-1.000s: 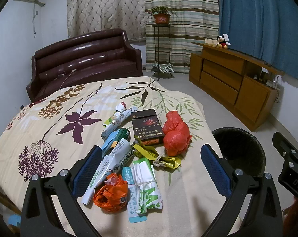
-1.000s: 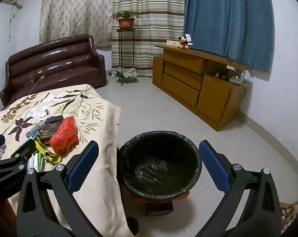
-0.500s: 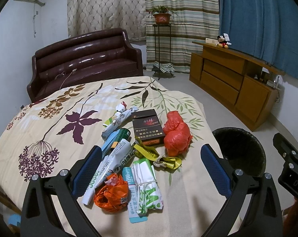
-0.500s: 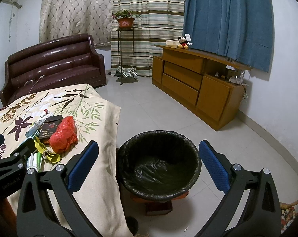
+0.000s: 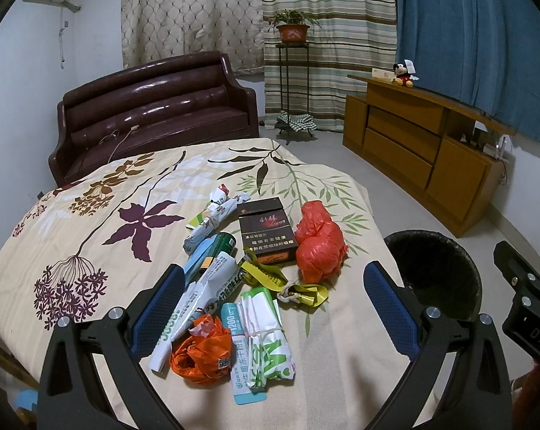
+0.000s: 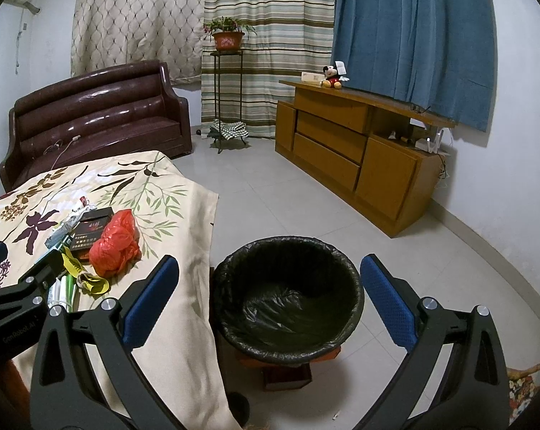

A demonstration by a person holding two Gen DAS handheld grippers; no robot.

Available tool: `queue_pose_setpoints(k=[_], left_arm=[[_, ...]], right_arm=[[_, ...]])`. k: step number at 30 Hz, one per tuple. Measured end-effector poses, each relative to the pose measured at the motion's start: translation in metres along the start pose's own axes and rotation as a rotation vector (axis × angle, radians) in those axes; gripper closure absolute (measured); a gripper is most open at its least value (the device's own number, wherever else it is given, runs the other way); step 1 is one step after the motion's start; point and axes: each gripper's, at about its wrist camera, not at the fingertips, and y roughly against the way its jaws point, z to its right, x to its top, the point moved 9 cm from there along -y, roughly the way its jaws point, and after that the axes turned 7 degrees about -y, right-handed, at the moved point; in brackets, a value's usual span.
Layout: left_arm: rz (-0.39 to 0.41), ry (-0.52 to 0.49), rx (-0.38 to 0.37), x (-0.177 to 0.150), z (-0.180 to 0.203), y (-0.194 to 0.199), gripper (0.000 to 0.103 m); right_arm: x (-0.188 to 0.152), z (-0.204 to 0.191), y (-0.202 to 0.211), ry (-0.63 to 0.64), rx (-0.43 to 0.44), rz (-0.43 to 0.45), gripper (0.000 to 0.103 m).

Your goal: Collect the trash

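Note:
Trash lies on the floral tablecloth (image 5: 91, 222): a red plastic bag (image 5: 318, 247), a dark cigarette box (image 5: 266, 231), a yellow wrapper (image 5: 270, 279), a green-white packet (image 5: 266, 337), an orange crumpled bag (image 5: 202, 356), a long white wrapper (image 5: 198, 301) and a rolled paper wrapper (image 5: 212, 216). My left gripper (image 5: 273, 308) is open and empty, just above the near trash. My right gripper (image 6: 270, 297) is open and empty above the black-lined trash bin (image 6: 288, 297), which also shows in the left wrist view (image 5: 434, 276). The red bag (image 6: 114, 243) shows in the right wrist view too.
A brown leather sofa (image 5: 155, 111) stands behind the table. A wooden sideboard (image 5: 424, 150) runs along the right wall. A plant stand (image 5: 291, 82) is by the curtains. The bin stands on tiled floor (image 6: 270, 200) beside the table's right edge.

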Motion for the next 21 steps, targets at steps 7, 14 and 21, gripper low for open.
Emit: queue_pose_setpoints(k=[7, 14, 21], left_arm=[[-0.004, 0.000, 0.002, -0.0004, -0.0002, -0.0013, 0.005], [-0.005, -0.001, 0.003, -0.0004, 0.0001, -0.0013, 0.005], [-0.006, -0.002, 0.003, -0.0004, 0.0003, -0.0014, 0.005]], right_arm=[[-0.0004, 0.0000, -0.0004, 0.001, -0.001, -0.001, 0.004], [-0.0004, 0.0004, -0.0003, 0.001, -0.001, -0.002, 0.004], [-0.0008, 0.0011, -0.0007, 0.001, -0.002, -0.004, 0.004]])
